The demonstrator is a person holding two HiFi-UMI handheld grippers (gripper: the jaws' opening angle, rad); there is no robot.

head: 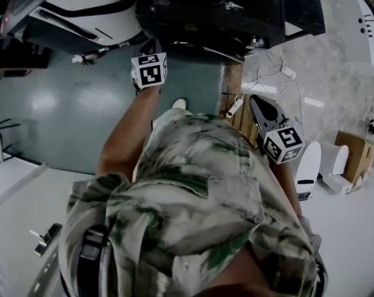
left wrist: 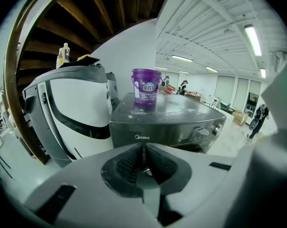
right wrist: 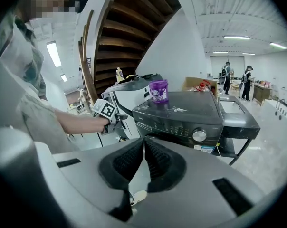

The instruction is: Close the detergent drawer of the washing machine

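Left gripper (left wrist: 144, 148) arm-out toward washing machine (right wrist: 181, 118), right gripper (right wrist: 143, 141) at side, both jaws pressed together, empty; purple bucket (left wrist: 146, 86) only in 2 gripper views.

1. A dark wooden staircase (right wrist: 129, 27) climbs overhead, with the undersides of its treads showing.
2. Just beside the staircase, a white wall (right wrist: 181, 49) meets a white beamed ceiling (left wrist: 205, 13).
3. Beyond the staircase, strip lights (left wrist: 253, 39) line that ceiling (all lit).
4. Below the staircase, the floor (head: 63, 104) is glossy grey-green and reflects the lights.
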